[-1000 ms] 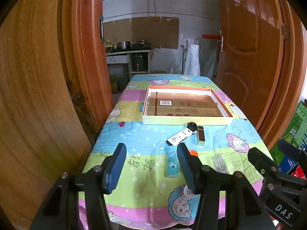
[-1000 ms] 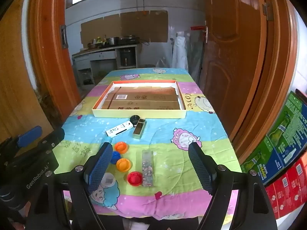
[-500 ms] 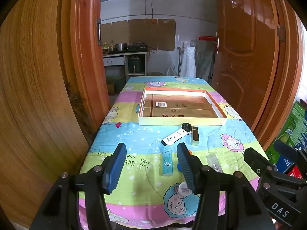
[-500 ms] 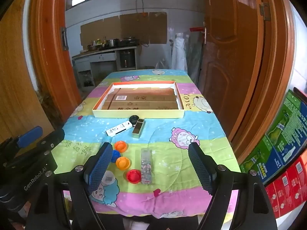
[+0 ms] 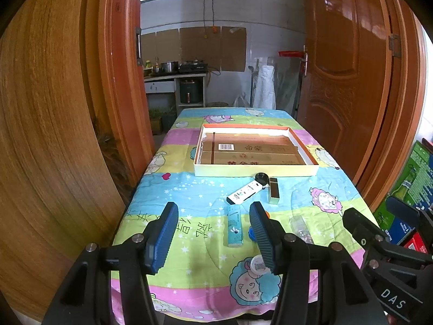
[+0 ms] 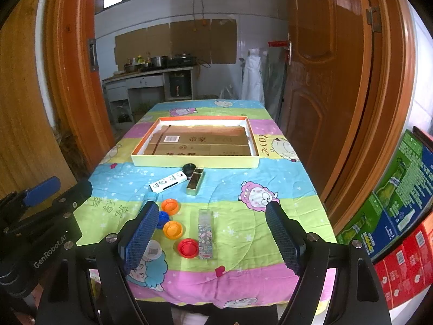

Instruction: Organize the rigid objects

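Note:
A shallow cream box tray [image 5: 255, 169] [image 6: 194, 161] lined with cardboard sits mid-table. In front of it lie a black round lid [image 6: 189, 167], a white tube box [image 6: 168, 184], a gold bar box [image 6: 195, 181], a teal stick box [image 5: 234, 226], a patterned clear box [image 6: 205, 233], two orange caps [image 6: 170, 206] [image 6: 173, 228], a red cap [image 6: 187, 247], a blue cap [image 6: 163, 216] and a white round lid [image 5: 259, 264]. My left gripper [image 5: 213, 234] and right gripper [image 6: 212, 239] are both open and empty, held above the near table edge.
The table wears a cartoon cloth [image 6: 270, 178]. Orange wooden doors [image 5: 346, 75] flank both sides. Stacked beverage cartons [image 6: 400, 203] stand at the right. A kitchen counter [image 5: 176, 78] lies beyond the far end.
Both grippers have drawn back and up from the table, so the objects look smaller and farther. Nothing on the table has moved.

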Available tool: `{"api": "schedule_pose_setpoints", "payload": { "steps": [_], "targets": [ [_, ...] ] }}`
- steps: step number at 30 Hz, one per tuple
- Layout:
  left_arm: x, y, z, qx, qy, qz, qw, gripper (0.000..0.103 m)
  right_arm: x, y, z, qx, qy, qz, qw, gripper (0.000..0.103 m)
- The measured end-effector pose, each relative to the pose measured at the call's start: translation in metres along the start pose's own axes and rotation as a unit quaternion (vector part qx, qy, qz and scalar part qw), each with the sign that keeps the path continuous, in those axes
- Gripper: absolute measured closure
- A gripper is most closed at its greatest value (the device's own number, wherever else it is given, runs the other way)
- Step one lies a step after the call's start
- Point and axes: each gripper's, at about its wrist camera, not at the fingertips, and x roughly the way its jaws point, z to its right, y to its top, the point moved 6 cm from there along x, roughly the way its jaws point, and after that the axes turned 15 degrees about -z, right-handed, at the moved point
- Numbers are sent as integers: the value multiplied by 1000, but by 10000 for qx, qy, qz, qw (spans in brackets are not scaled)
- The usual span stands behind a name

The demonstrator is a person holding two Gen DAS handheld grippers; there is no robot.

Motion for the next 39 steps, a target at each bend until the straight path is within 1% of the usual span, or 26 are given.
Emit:
{"api": "schedule_pose_setpoints", "payload": {
  "steps": [39],
  "targets": [
    [2, -6, 4, 10, -18, -28, 10000, 48, 1, -2, -1, -9, 26, -19, 10000, 21]
  ]
}}
